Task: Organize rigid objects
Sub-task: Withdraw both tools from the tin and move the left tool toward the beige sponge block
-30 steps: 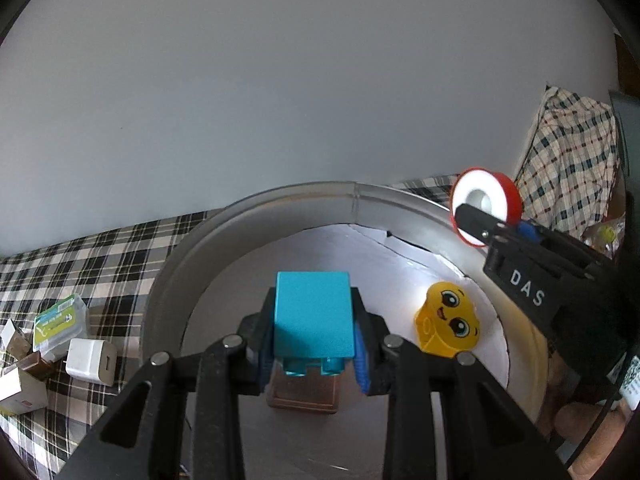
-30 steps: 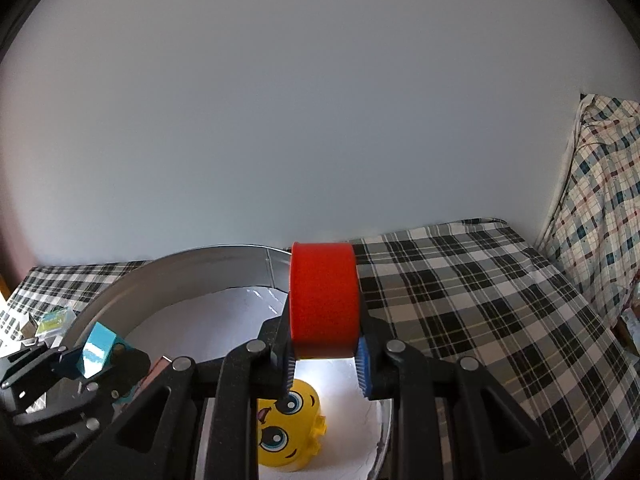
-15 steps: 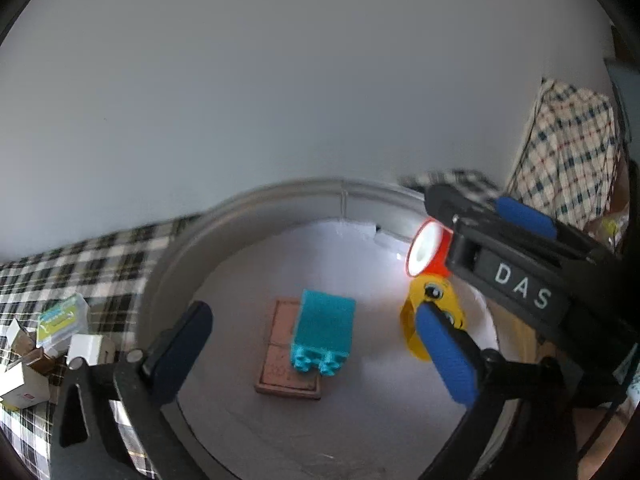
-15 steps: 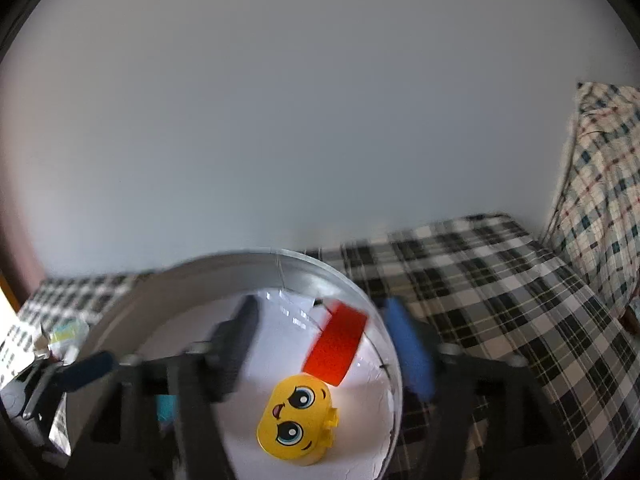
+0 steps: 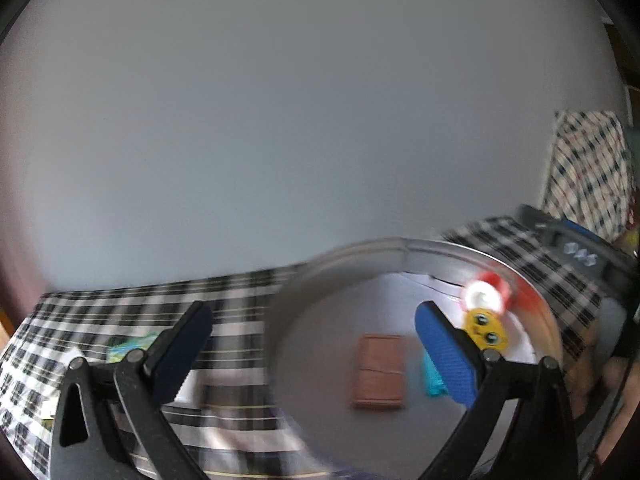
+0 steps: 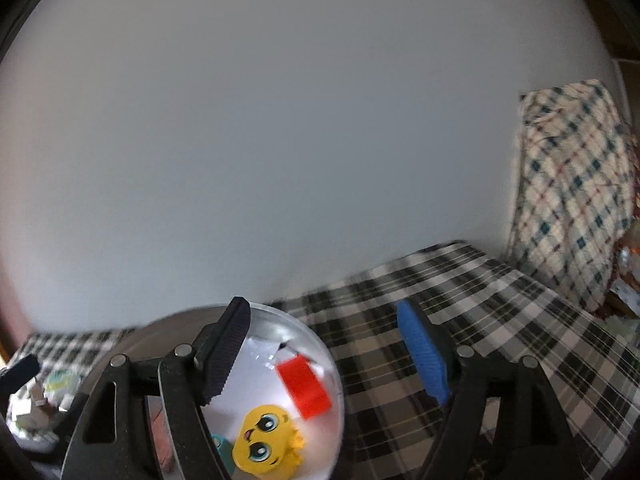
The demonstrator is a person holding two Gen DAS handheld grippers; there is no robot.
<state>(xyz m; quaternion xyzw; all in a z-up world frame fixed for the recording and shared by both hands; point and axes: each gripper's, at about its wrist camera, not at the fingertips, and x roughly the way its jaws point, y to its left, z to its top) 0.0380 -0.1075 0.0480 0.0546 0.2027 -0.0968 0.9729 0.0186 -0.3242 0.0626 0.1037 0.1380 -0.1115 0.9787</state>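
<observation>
Left wrist view: the left gripper (image 5: 312, 332) stands released, its jaws spread wide with nothing between them. It has just been opening. Ahead and to its right sits the round metal pan (image 5: 532, 300) on the plaid-covered tabletop (image 5: 120, 304). Inside the pan, a brown flat tile (image 5: 380, 372) lies between the fingers' lines, and the teal block (image 5: 430, 376) rests just beside it, partly hidden behind the blue-padded right finger (image 5: 444, 356). Beyond that finger, the yellow smiley block (image 5: 486, 330) touches the red-and-white roll (image 5: 486, 294) by the far wall (the picture is motion-blurred). The right gripper (image 5: 576, 252) shows at the far right edge.

Right wrist view: the right gripper (image 6: 322, 354) is also released, jaws apart and empty; they too have just been opening. Below its left finger (image 6: 224, 356), the pan (image 6: 336, 376) holds the red roll (image 6: 306, 386), the yellow smiley block (image 6: 266, 444) nearer the camera, and a sliver of the teal block (image 6: 222, 446). Plaid cloth stretches off to the right.
</observation>
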